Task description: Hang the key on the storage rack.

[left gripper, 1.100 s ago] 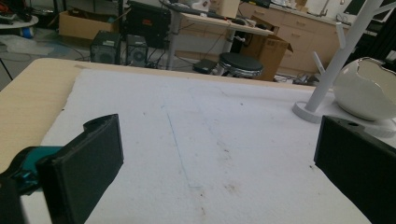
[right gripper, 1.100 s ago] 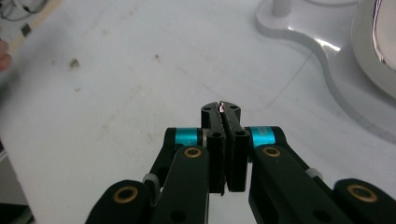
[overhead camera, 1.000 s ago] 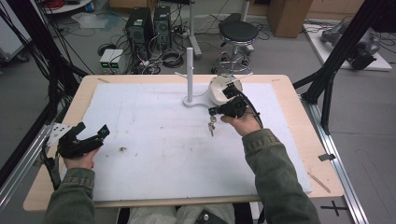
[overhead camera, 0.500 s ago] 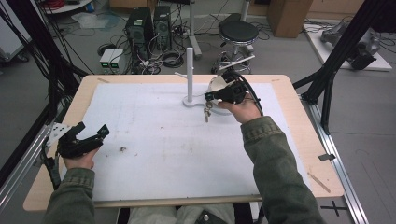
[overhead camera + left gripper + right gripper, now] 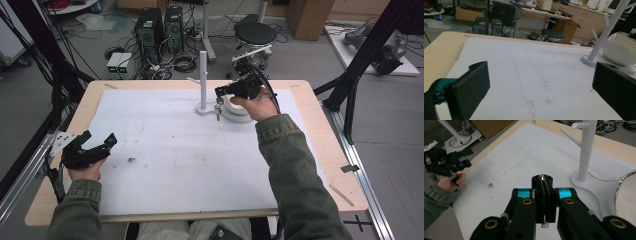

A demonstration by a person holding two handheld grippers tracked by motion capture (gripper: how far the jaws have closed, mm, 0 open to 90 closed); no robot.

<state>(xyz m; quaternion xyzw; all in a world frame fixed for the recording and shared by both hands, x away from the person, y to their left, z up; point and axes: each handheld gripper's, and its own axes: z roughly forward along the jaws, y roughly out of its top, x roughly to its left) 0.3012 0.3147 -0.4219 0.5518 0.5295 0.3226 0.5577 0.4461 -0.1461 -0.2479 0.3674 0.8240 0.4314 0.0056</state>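
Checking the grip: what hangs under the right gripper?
Keys dangle under the right gripper, with the white stand close beside them. Their top, a thin metal edge, is pinched between the shut jaws, mostly covered.

A small bunch of metal keys (image 5: 218, 111) hangs straight down in the air, its ring pinched between closed black jaws, just at 3 o'clock of the white peg stand's (image 5: 203, 75) base

A light wooden table (image 5: 320, 150) carries a white foam sheet (image 5: 190, 160) covering most of its top. On the sheet's far side stand a white peg stand (image 5: 203, 80) and, just beside it, a white bowl (image 5: 621, 50). Small dark debris (image 5: 131, 160) lies near the left.
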